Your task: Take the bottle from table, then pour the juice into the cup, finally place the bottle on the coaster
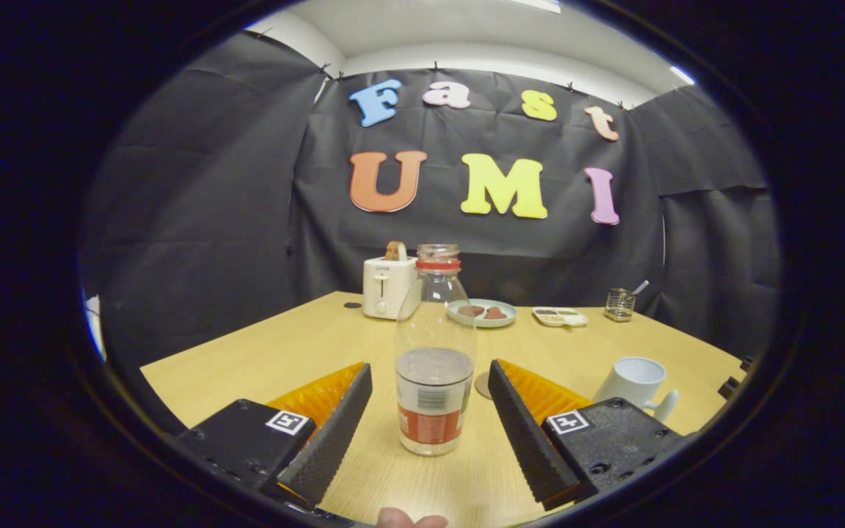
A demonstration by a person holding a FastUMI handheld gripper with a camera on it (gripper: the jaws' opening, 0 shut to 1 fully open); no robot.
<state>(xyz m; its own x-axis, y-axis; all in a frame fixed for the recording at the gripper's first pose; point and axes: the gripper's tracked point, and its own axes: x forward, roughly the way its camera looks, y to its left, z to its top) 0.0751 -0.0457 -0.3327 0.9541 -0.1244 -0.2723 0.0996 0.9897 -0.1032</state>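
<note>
One clear plastic bottle [434,352] standing between the spread-apart gripper [430,400] fingers, one white cup [634,381] sitting nearby, one round coaster [483,385] peeking behind, pale wooden table [283,345].

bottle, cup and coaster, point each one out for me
bottle [433,381]: gripper view, on its body at the juice line, between the open fingers.
cup [634,379]: gripper view, on its side wall.
coaster [483,385]: gripper view, on its visible edge behind the bottle.

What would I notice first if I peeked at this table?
First, the clear bottle, standing upright on the wooden table between the open gripper fingers, with a little juice at the bottom. Next, the white cup beside the right finger, and the white toaster beyond the bottle.
</note>
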